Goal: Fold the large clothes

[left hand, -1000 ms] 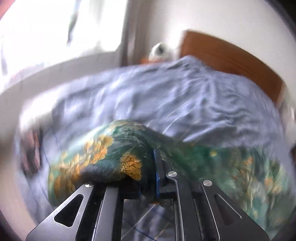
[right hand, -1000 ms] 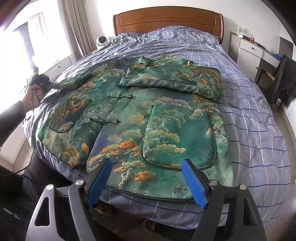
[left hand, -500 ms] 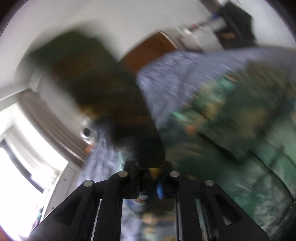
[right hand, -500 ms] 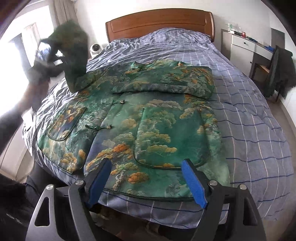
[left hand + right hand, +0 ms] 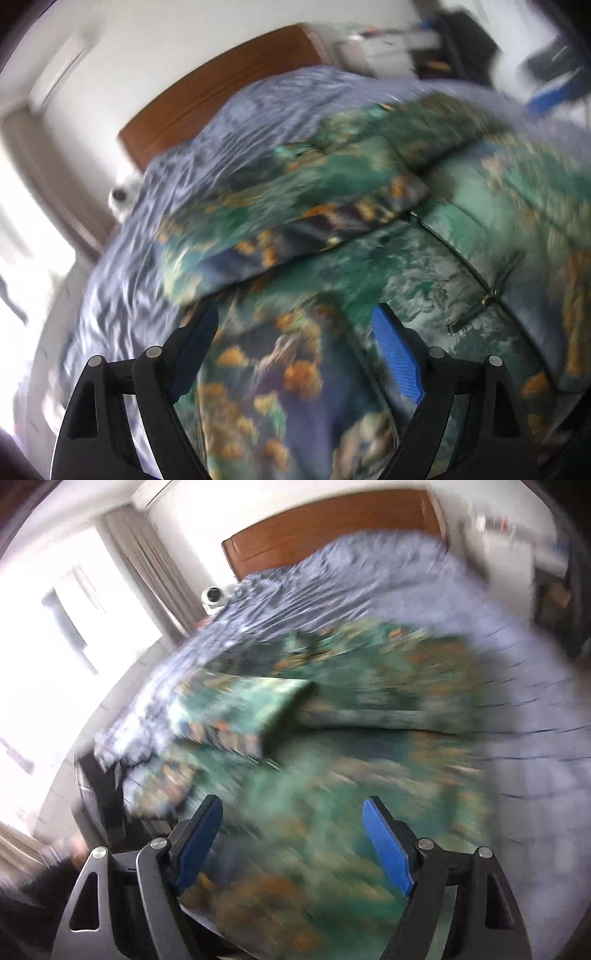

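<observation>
My left gripper (image 5: 295,332) has just been opening and its jaws now stand wide, with nothing caught between them. Below the gap lies the green patterned jacket (image 5: 424,258), spread flat on the bed (image 5: 258,118). The blue pads (image 5: 397,354) do not press on the cloth. One sleeve (image 5: 295,206) lies folded across the chest of the jacket, just beyond my left fingertips, its end pointing toward the middle of the garment. Everything in this view is smeared, so I cannot tell whether the tips brush the fabric or hang just above it.

My right gripper (image 5: 291,830) is also spread wide and grips nothing. It hangs over the near hem of the same jacket (image 5: 332,775), which covers the middle of the bed. Through this camera the folded sleeve (image 5: 243,709) shows as a lighter slab lying over the jacket's upper part. The blue checked bedspread (image 5: 535,757) runs out around the garment on all sides, up to the wooden headboard (image 5: 332,528).
</observation>
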Demonstrator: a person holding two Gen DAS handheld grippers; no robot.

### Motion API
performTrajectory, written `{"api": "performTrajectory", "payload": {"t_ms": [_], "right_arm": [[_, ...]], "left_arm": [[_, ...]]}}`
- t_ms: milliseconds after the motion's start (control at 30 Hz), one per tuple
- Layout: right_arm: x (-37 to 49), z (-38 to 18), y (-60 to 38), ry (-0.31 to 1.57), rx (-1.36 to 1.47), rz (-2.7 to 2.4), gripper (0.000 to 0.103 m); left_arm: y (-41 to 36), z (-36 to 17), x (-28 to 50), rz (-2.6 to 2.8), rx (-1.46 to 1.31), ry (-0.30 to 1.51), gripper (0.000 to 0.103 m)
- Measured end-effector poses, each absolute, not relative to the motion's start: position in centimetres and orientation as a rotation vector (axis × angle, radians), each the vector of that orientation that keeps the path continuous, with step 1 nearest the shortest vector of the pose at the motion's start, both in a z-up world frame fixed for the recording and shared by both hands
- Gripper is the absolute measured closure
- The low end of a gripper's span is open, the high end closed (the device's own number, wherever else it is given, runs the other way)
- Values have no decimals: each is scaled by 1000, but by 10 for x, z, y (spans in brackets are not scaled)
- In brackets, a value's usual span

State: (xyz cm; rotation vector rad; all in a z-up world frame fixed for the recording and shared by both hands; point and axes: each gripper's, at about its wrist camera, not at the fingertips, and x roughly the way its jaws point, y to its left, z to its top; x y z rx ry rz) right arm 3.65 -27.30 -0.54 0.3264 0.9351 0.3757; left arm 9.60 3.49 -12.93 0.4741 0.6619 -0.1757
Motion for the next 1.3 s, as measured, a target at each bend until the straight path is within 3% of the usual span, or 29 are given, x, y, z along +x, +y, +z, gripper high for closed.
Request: {"api": "performTrajectory", "payload": {"t_ms": [267,300,333,367,433,533,667,900,1000,1067,1233,1300], "right_arm": [[174,-91,-211,1106,515,408,26],[181,-100,-202,1125,511,409,33],[184,-104,-196,1144,498,404,61],[184,-102,-190,1158,463,373,83],[178,-86,-184,1106,415,350,88],[181,-27,-158,934,218,392,89],[234,8,-150,848,151,381,89],[295,-76,-164,1048,149,265,85],[284,-108,-178,1114,216,253,71],[277,-103,-185,1101,231,262,62],[259,-41,-174,889,73,273,62],[260,-29,-160,857,45,350,62]], "left_arm": [[77,-126,70,-99,295,674,15],[82,-128,69,-93,284,681,15],[86,-128,69,-87,277,688,15],[92,-128,70,-79,262,696,15],[105,-130,73,-74,212,710,15],[119,-130,81,-61,138,723,15],[133,-128,88,-19,66,723,15],[157,-122,101,-9,15,764,15],[169,-111,129,-32,-23,789,15],[173,-98,155,-50,-44,786,15],[158,-85,249,-59,-23,773,15],[147,-97,277,-64,3,804,22]]}}
